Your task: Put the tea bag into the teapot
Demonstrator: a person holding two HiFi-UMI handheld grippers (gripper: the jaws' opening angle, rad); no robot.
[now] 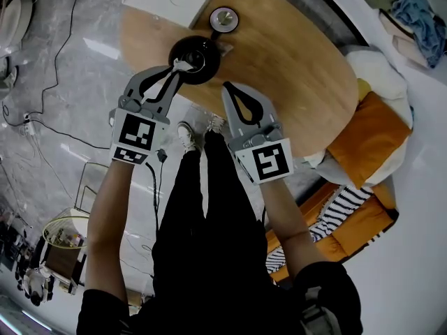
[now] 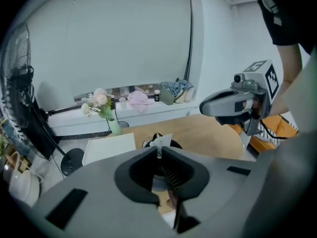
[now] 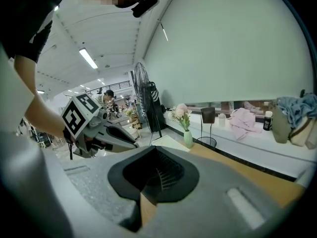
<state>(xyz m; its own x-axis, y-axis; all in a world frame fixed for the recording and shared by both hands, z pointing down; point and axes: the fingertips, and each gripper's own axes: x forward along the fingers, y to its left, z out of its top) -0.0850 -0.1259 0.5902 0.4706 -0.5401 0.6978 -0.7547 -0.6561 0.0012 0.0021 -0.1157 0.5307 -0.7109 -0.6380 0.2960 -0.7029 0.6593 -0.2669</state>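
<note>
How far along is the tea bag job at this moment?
Done: the lid is off and lies on the table beyond the black teapot, so its mouth is open. In hand: the left gripper is shut on the tea bag, right over that mouth. Left: lower and release the bag; it is not let go yet. The right gripper is shut and empty.

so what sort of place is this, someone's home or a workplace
Probably a lounge corner in an office or lab: a wooden table beside an orange sofa, cables across the floor, and a strip-lit open hall beyond.
</note>
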